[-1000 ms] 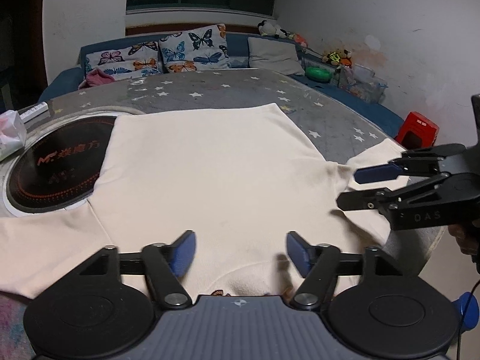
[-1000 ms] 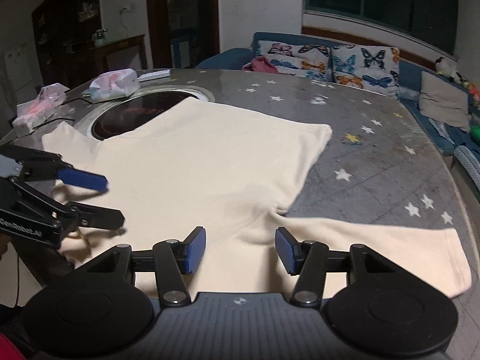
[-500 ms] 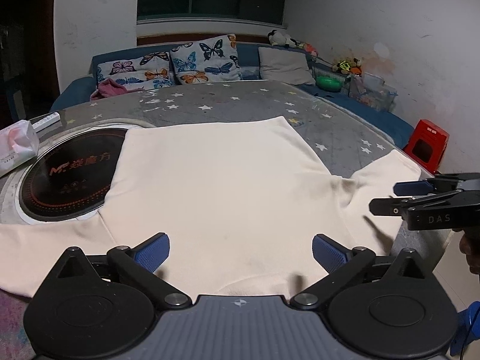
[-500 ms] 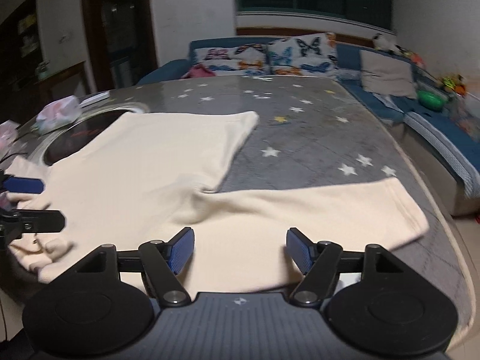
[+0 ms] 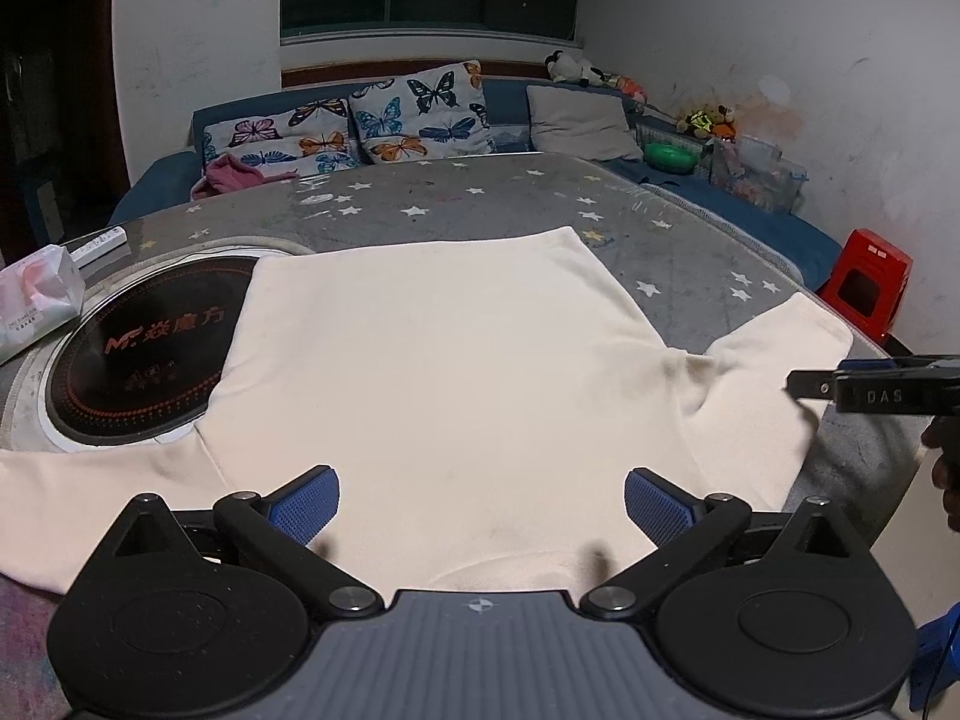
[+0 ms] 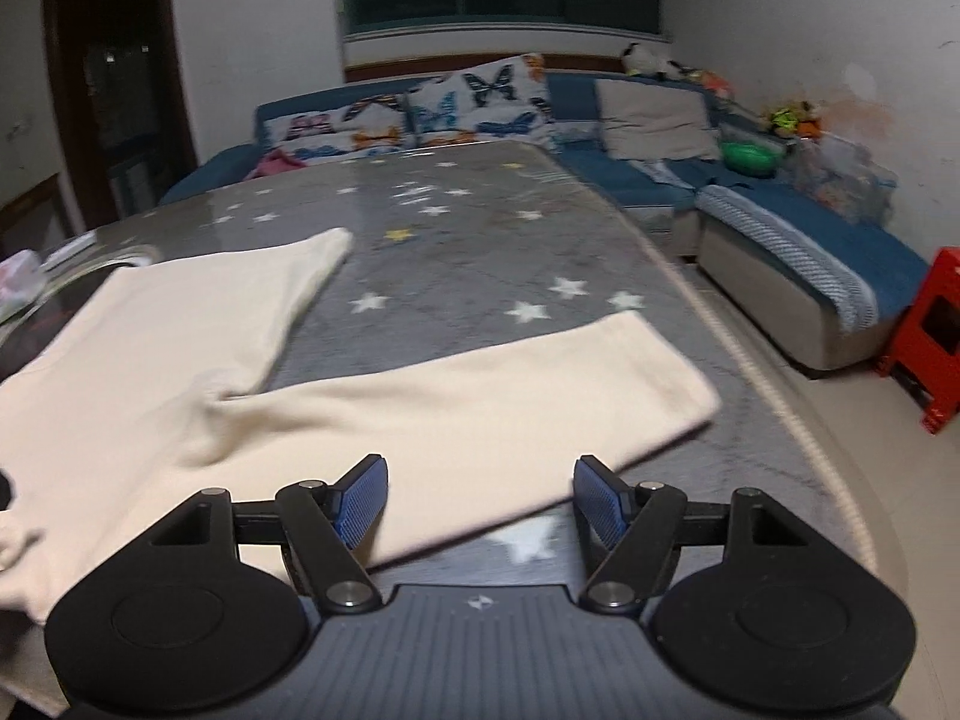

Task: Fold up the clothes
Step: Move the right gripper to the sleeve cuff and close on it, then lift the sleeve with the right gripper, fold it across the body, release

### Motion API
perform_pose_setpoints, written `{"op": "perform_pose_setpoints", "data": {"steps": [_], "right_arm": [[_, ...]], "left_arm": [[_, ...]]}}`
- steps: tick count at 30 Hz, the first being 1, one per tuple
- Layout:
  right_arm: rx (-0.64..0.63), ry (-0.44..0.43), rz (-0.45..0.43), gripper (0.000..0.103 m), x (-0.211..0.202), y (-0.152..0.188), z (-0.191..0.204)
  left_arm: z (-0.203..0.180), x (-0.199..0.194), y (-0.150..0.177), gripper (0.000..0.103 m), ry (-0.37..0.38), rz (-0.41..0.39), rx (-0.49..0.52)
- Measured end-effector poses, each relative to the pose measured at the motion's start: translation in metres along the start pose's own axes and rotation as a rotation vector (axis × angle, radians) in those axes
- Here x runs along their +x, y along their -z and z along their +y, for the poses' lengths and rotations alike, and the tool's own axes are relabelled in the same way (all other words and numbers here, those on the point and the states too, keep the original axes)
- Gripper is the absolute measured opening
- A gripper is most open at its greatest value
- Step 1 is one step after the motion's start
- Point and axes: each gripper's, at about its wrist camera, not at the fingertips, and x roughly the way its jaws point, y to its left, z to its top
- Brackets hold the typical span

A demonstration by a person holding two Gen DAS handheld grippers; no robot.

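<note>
Both hand-held grippers have widened and swung since a second ago: the left one now spreads its blue pads far apart, and the right one has turned away from the shirt body toward the sleeve. Starting at the far left of the left wrist view, a tissue pack [image 5: 37, 299] sits beside a round black cooktop [image 5: 141, 354] set into the table [image 5: 480, 210]. Next comes the shirt [image 5: 432, 372], cream and long-sleeved, lying flat on the star-printed cover with its hem away from the camera and its lower left corner overlapping the cooktop. The left hand-held gripper [image 5: 480, 504] hovers wide open above the collar end, holding nothing. Further right, the right sleeve [image 5: 774, 360] reaches the table edge (a red stool [image 5: 867, 282] stands on the floor beyond), and the right hand-held gripper [image 5: 807, 383] shows side-on over that sleeve.

From the right wrist view, the shirt body [image 6: 150, 348] lies to the left, the sleeve [image 6: 480, 414] stretches rightward across the table, and the right hand-held gripper [image 6: 477, 501] is open and empty over the sleeve's near edge. A blue sofa [image 6: 780, 228] lines the walls behind.
</note>
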Motion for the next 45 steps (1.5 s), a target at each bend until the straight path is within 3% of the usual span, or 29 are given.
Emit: {"op": "perform_pose_setpoints", "data": {"steps": [8, 13, 17, 27, 32, 45], "right_arm": [[0.086, 0.071, -0.013, 0.068, 0.012, -0.005, -0.036], [0.107, 0.083, -0.025, 0.061, 0.019, -0.009, -0.047], [0.115, 0.097, -0.036, 0.049, 0.023, -0.012, -0.052], [0.128, 0.144, -0.056, 0.039, 0.031, -0.015, -0.063], [0.131, 0.103, -0.069, 0.012, 0.024, -0.019, -0.063], [0.175, -0.056, -0.124, 0.009, -0.015, -0.033, -0.063]], "left_arm": [[-0.003, 0.002, -0.002, 0.103, -0.004, 0.003, -0.002], [-0.005, 0.006, -0.002, 0.103, -0.008, 0.015, -0.007], [-0.007, 0.006, -0.002, 0.103, -0.01, 0.018, -0.002], [-0.009, 0.01, -0.003, 0.103, -0.016, 0.032, 0.001], [-0.013, 0.012, -0.002, 0.103, -0.018, 0.048, 0.011], [-0.015, 0.016, 0.0, 0.103, -0.021, 0.074, 0.022]]}}
